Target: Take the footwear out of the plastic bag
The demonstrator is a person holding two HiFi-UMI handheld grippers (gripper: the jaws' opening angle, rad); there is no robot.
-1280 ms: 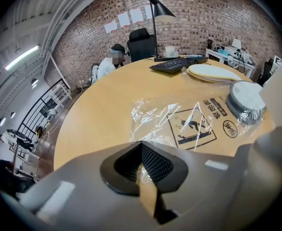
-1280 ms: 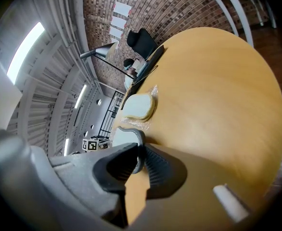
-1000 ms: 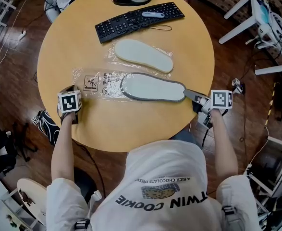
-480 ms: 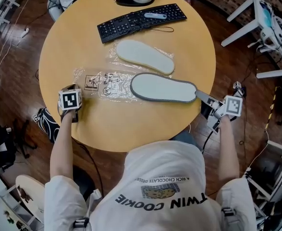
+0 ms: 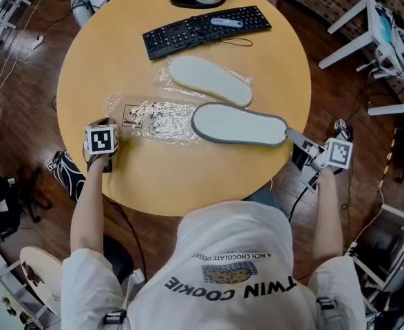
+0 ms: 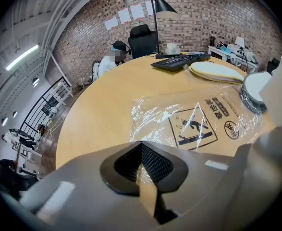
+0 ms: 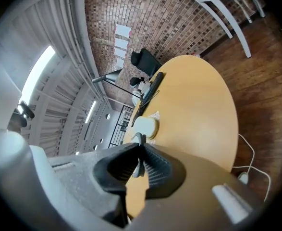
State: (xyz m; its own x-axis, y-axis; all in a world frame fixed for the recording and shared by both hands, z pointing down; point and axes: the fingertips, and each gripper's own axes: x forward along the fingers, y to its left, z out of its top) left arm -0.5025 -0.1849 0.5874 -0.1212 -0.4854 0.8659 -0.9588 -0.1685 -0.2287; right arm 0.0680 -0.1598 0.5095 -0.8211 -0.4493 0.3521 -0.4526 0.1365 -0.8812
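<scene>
Tabletop (image 5: pixel 119 53) looks fine, but right gripper (image 5: pixel 290 133), jaws just closing on the slipper (image 5: pixel 239 124) heel's thin rim, might slip off while left gripper (image 6: pixel 141 166) stays pinched on the plastic bag (image 5: pixel 153 115).

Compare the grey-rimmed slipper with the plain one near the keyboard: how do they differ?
The grey-rimmed slipper has a grey border; the plain slipper is pale all over. The right hand-held gripper is clamped on the grey-rimmed slipper's end, its jaws having just been closing; nothing touches the plain slipper. The plain slipper lies on clear plastic; the grey-rimmed slipper rests mostly on bare table. Both are flat, of similar size.
</scene>
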